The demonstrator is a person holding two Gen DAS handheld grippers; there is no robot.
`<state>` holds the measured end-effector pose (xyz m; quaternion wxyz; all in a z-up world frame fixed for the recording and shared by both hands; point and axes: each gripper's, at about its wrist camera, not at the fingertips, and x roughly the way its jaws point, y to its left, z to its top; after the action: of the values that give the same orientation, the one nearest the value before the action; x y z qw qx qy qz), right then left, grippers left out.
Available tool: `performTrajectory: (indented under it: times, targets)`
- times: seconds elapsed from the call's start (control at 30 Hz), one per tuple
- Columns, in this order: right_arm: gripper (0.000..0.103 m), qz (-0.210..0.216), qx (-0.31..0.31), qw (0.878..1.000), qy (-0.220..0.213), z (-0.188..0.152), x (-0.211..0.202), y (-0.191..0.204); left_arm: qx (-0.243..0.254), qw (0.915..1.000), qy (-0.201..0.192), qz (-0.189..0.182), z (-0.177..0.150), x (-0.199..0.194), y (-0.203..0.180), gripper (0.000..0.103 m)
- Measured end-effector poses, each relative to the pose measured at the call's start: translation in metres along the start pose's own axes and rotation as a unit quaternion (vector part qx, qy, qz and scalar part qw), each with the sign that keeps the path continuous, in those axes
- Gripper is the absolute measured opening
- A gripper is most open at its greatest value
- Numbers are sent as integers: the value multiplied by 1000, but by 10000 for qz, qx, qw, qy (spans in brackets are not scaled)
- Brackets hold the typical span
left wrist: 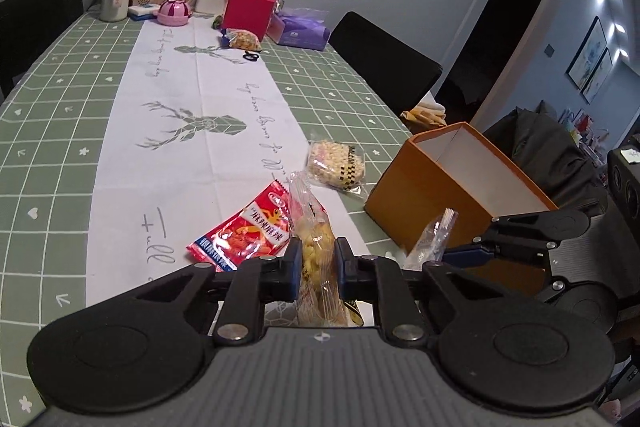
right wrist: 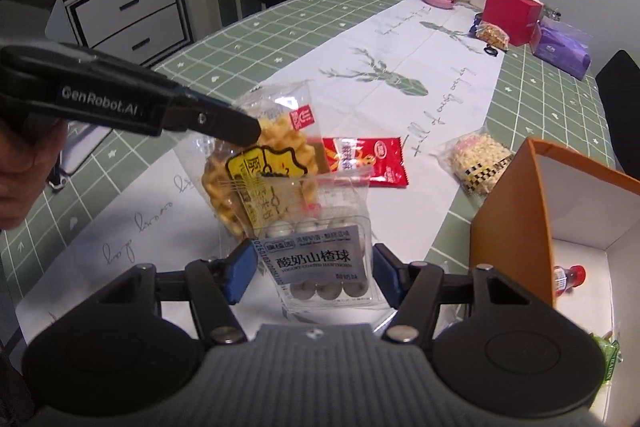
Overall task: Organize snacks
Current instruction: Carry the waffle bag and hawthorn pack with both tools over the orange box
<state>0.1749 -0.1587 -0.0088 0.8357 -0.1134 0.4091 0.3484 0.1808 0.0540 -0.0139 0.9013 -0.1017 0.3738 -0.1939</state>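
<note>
My left gripper (left wrist: 319, 261) is shut on a clear bag of yellow twisted snacks (left wrist: 316, 245), held just above the table. In the right wrist view that same bag (right wrist: 256, 179) hangs from one of the left gripper's fingers (right wrist: 236, 129). My right gripper (right wrist: 314, 277) is shut on a clear pack of yogurt hawthorn balls (right wrist: 324, 259), its blue pads pressing both sides. An open orange box (left wrist: 420, 195) stands at the table's right edge. A red packet (left wrist: 248, 231) and a puffed-grain bag (left wrist: 336, 163) lie on the white runner.
Inside the orange box (right wrist: 504, 211) lies a red-capped bottle (right wrist: 570, 277). Bottles, a pink box (left wrist: 250, 11), a purple pack (left wrist: 300, 31) and a small nut bag (left wrist: 244, 39) crowd the far end. Black chairs (left wrist: 384, 63) flank the table. A hand (right wrist: 16, 179) shows at the left.
</note>
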Motion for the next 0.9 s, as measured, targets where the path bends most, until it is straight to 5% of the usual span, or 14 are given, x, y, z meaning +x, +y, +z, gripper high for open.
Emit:
performTrajectory:
  times: [0.2, 0.9]
  targets:
    - [61, -198, 167, 9994, -216, 4, -19, -8, 365, 9988, -245, 216, 7, -9, -20, 17]
    - [61, -771, 898, 9900, -764, -2, -93, -49, 526, 9964, -595, -296, 38, -17, -76, 14]
